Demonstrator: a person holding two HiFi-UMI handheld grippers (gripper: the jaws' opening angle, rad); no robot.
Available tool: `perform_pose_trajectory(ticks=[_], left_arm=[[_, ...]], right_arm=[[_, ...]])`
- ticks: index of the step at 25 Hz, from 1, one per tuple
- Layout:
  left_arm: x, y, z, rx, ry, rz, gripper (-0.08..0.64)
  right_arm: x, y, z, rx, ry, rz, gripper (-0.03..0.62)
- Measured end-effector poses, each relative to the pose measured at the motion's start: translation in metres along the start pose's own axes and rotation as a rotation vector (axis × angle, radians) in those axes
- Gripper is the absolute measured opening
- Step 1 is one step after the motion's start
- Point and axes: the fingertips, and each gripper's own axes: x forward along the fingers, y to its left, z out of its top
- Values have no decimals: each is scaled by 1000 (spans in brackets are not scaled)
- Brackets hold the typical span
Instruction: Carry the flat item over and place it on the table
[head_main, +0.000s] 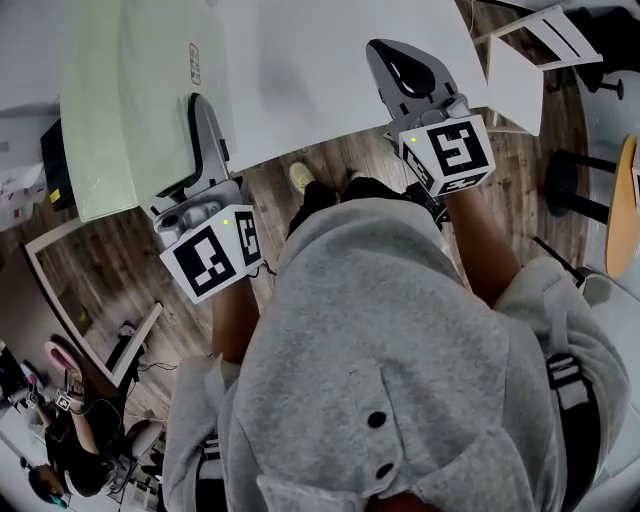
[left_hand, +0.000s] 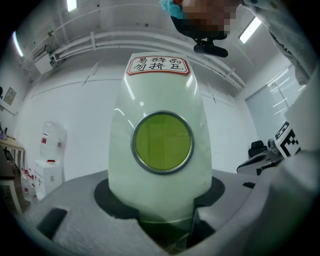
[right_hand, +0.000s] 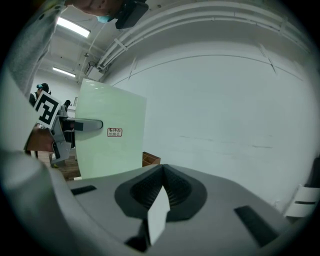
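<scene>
Right now my left gripper (left_hand: 161, 197) has its jaws set wide and clamped on the pale green panel (head_main: 140, 110), the flat item I'm meant to deliver. The panel stands on edge at my 10 o'clock, clear of the wood floor (head_main: 265, 195). It is gripped at its near edge, so the sheet runs out ahead of me. I judge the upright carry is deliberate, since a thin sheet on edge won't sag and it passes beside my body instead of across it.

A red-bordered label (left_hand: 157, 65) sits on the face beyond the jaw tip. It looks like a fragile warning, which would explain a hold well in from the corners. A round yellow-green disc (left_hand: 162, 142) in a metal ring also shows on the panel, and I can't tell what it is.

My right gripper (right_hand: 162, 170), at 1 o'clock, is clenched on a thin white piece (right_hand: 156, 215) seen edge-on. What that piece belongs to I can't say. This gripper is well apart from the panel and takes none of its load.

The broad white surface (head_main: 330, 70) at 12 o'clock is, I take it, the table. The panel is beside it, not on it, so the laying-down isn't done. That step will need the panel tipped flat.
</scene>
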Motion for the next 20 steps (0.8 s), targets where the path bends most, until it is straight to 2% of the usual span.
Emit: perform_pose_trajectory(ticks=[13,20], left_arm=[[18,-7,2,10,-13,-14,284],[53,-8,4,42,-12,14,284]], right_arm=[[10,-28,4,-40,-10,-21,26],[41,-55,1,-33,-22,-5,26]])
